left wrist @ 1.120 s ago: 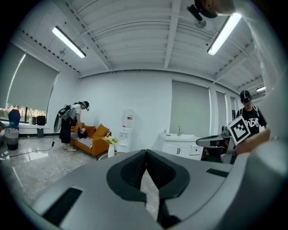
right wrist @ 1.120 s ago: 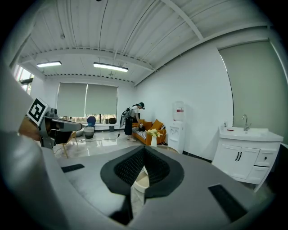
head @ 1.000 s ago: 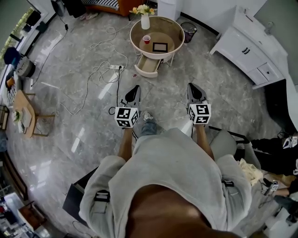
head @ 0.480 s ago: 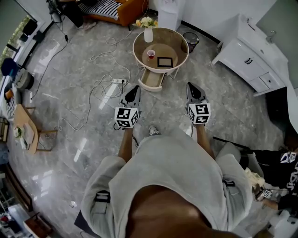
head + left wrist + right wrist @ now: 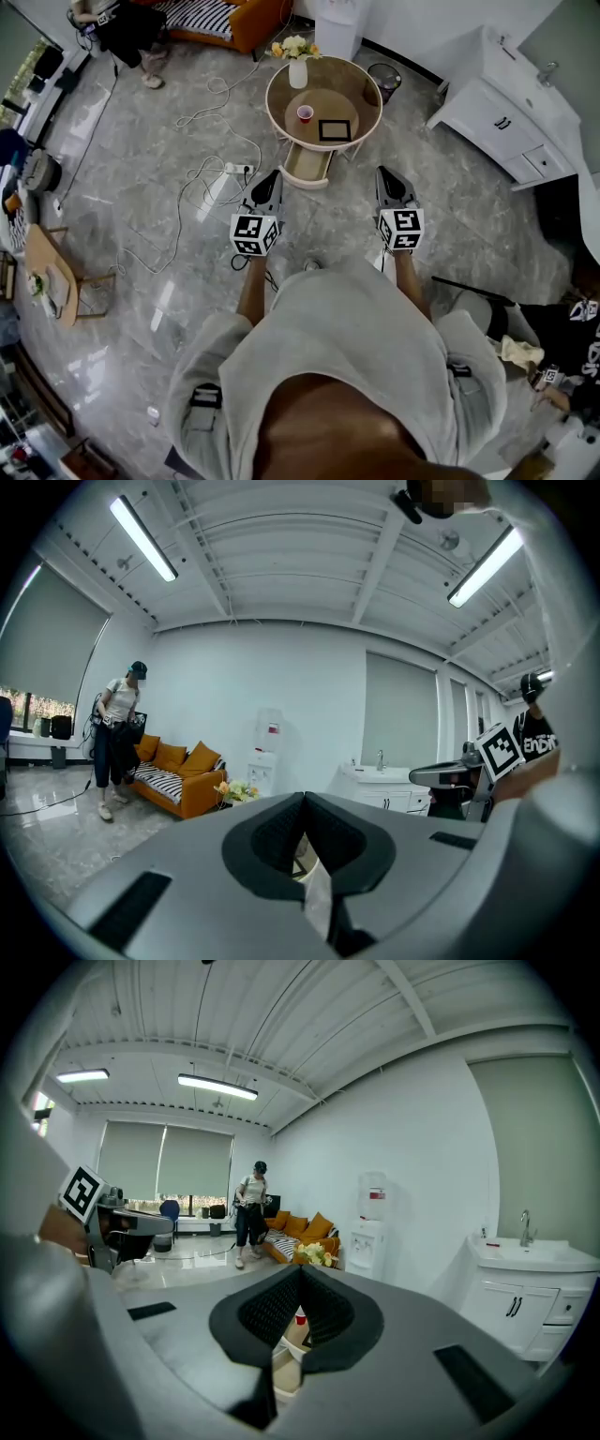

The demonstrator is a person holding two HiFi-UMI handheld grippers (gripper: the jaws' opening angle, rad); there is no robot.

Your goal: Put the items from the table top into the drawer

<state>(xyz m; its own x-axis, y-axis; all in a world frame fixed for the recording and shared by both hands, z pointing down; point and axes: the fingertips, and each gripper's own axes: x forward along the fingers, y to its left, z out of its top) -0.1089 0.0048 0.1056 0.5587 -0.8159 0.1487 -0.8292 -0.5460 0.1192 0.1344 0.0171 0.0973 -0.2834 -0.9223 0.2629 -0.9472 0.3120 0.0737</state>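
Note:
A round table (image 5: pixel 364 86) stands ahead on the marble floor. On its top sit a small red cup (image 5: pixel 305 112), a flat black-framed item (image 5: pixel 335 129) and a white vase of flowers (image 5: pixel 298 67). Its drawer (image 5: pixel 307 167) is pulled out toward me. My left gripper (image 5: pixel 271 176) and right gripper (image 5: pixel 386 173) are held side by side, short of the table and touching nothing. Both are shut and empty. In the left gripper view the left gripper (image 5: pixel 303 797) has its jaws meeting at the tip. The right gripper (image 5: pixel 300 1269) shows the same, with the red cup (image 5: pixel 299 1318) glimpsed below.
Loose cables and a power strip (image 5: pixel 231 169) lie on the floor left of the table. A wastebasket (image 5: pixel 380 75) stands behind it and a white cabinet with a sink (image 5: pixel 497 103) at the right. An orange sofa (image 5: pixel 211 19) and a standing person (image 5: pixel 127 28) are at the back left.
The table and its open drawer have come closer in the head view as I walk toward them. Both grippers keep their pose and stay shut.

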